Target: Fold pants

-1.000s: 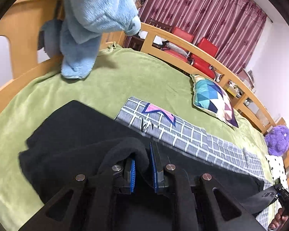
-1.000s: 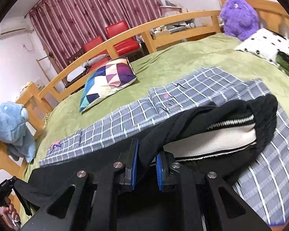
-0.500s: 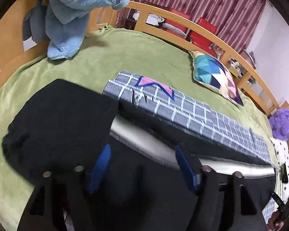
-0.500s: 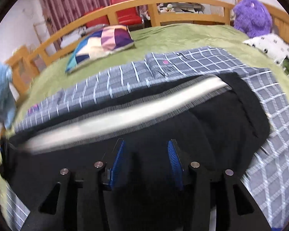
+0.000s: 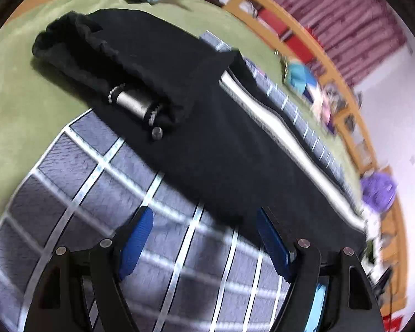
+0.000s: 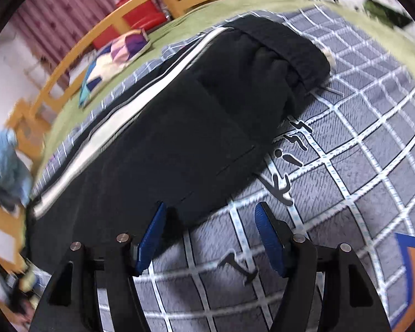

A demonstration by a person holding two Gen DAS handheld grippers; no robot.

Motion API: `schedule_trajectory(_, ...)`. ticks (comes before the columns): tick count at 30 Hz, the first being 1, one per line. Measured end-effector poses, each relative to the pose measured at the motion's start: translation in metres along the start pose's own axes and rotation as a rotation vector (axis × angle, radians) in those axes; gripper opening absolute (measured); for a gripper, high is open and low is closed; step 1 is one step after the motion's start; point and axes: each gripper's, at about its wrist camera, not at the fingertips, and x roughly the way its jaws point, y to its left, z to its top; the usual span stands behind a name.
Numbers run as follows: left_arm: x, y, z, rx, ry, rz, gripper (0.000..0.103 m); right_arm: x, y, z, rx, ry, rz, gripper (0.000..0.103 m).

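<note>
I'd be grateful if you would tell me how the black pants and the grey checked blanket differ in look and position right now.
The black pants are plain dark fabric with a white side stripe; the grey checked blanket carries a white grid and printed lettering. The pants lie folded lengthwise in a long narrow strip on top; the blanket is spread flat beneath them. Both rest on the green bedcover, and neither is held by a gripper.

Matt black cloth pants [image 5: 207,127]
</note>
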Motion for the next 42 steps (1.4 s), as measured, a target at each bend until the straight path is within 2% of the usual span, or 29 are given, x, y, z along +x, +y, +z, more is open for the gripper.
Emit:
schedule_trajectory(2,0.011,0.002,0.013,-0.033,-0.013,-0.039,0.075,0.005,-0.005,0.008,0.019,-0.025,0.02,0.066)
schedule_trajectory(6,0.035,-0.001,0.036,-0.073,-0.04,-0.058,0.074,0.02,-0.011,0.028,0.056,-0.044,0.047,0.066)
schedule_trajectory(8,0.044,-0.006,0.047,-0.082,-0.051,-0.057,0.074,0.029,-0.013,0.042,0.071,-0.059,0.051,0.066)
schedule_trajectory(11,0.058,-0.016,0.056,-0.086,-0.07,-0.037,0.074,0.044,-0.013,0.061,0.119,-0.079,0.08,0.071)
schedule_trajectory(13,0.064,-0.024,0.058,-0.082,-0.087,-0.003,0.071,0.052,-0.012,0.068,0.143,-0.109,0.088,0.067)
schedule_trajectory(14,0.064,-0.026,0.06,-0.077,-0.091,0.015,0.062,0.054,-0.01,0.069,0.157,-0.127,0.08,0.062)
schedule_trajectory(15,0.063,-0.027,0.062,-0.075,-0.095,0.041,0.039,0.054,-0.007,0.071,0.166,-0.141,0.066,0.048)
schedule_trajectory(16,0.061,-0.025,0.065,-0.083,-0.094,0.059,0.028,0.05,-0.005,0.071,0.177,-0.154,0.054,0.038)
schedule_trajectory(18,0.051,-0.019,0.07,-0.105,-0.08,0.01,0.018,0.039,-0.003,0.075,0.171,-0.163,0.066,0.029)
schedule_trajectory(19,0.042,-0.021,0.071,-0.096,-0.075,0.001,0.017,0.026,0.0,0.079,0.17,-0.176,0.089,0.026)
schedule_trajectory(21,0.023,-0.034,0.066,-0.033,-0.072,0.024,0.015,0.006,0.007,0.082,0.15,-0.19,0.109,0.024)
schedule_trajectory(24,-0.015,-0.054,0.05,0.061,-0.082,0.014,0.013,-0.032,0.021,0.078,0.087,-0.226,0.08,0.023)
schedule_trajectory(27,-0.049,-0.061,0.018,0.096,-0.063,0.001,0.013,-0.07,0.016,0.063,0.033,-0.244,0.054,0.023)
schedule_trajectory(33,-0.089,-0.051,-0.071,0.109,0.041,-0.023,0.013,-0.147,-0.059,0.012,0.032,-0.216,-0.004,0.023)
schedule_trajectory(36,-0.086,-0.054,-0.097,0.148,0.06,0.039,0.014,-0.158,-0.097,-0.013,0.067,-0.165,-0.01,0.025)
schedule_trajectory(38,-0.082,-0.055,-0.102,0.158,0.077,0.099,0.015,-0.145,-0.113,-0.025,0.078,-0.081,-0.007,0.031)
schedule_trajectory(40,-0.082,-0.058,-0.1,0.156,0.1,0.15,0.024,-0.136,-0.127,-0.037,0.091,-0.019,-0.002,0.034)
schedule_trajectory(42,-0.091,-0.068,-0.1,0.186,0.097,0.196,0.037,-0.137,-0.13,-0.047,0.074,-0.015,0.014,0.037)
